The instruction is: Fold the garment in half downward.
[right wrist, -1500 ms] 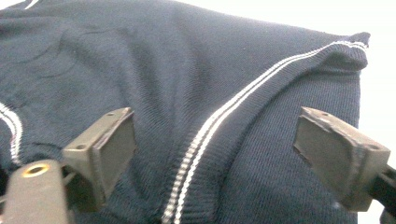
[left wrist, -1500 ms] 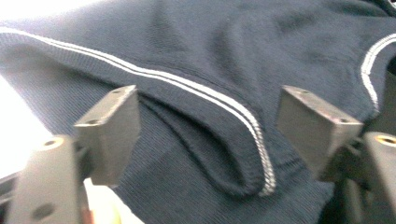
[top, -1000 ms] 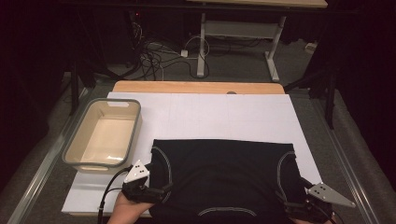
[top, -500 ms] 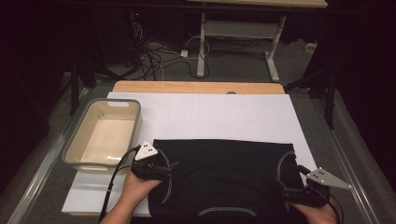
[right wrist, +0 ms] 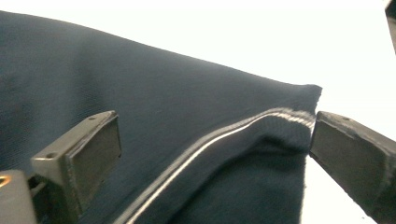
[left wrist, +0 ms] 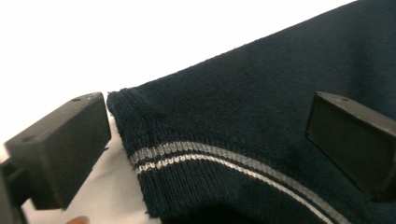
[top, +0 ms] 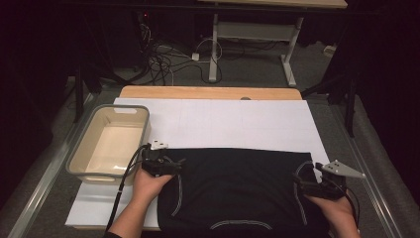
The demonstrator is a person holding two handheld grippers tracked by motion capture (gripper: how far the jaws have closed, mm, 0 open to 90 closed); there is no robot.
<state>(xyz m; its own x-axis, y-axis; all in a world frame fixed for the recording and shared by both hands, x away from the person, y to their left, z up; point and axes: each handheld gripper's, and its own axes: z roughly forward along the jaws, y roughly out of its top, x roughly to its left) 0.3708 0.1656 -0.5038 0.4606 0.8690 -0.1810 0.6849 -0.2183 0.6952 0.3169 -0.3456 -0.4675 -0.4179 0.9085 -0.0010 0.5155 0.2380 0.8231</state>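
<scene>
While a dark navy knit garment [top: 237, 191] lies spread flat on the white sheet [top: 223, 124] that covers the tabletop [top: 210, 92], a person works at its two far corners with a hand-held tool in each hand. In the high view the left tool [top: 179, 161] sits at the garment's far left corner, held by the left hand [top: 148, 182], with its cable [top: 121, 191] trailing back along the forearm. The right tool [top: 296, 177] sits at the far right corner, gripped by the right hand [top: 333, 206] and topped by a grey three-cornered plate [top: 341, 169].

In the left gripper view the left tool [left wrist: 210, 135] stands spread wide: one jaw rests on the white sheet just beside the ribbed cuff [left wrist: 154, 154], the other lies over the dark knit, and the cuff's pale double stripe [left wrist: 224, 158] runs between them. Nothing is pinched. In the right gripper view the right tool [right wrist: 215, 140] is likewise spread, one jaw over the fabric and the other at the very tip of the corner, close to or touching the striped edge [right wrist: 280, 116]; which of the two cannot be told.

A beige plastic tub [top: 109, 144] with a grey rim stands at the left of the sheet, just beside the left tool. Beyond the tabletop, tangled cables [top: 168, 59] lie on the floor near a white desk frame [top: 252, 34].
</scene>
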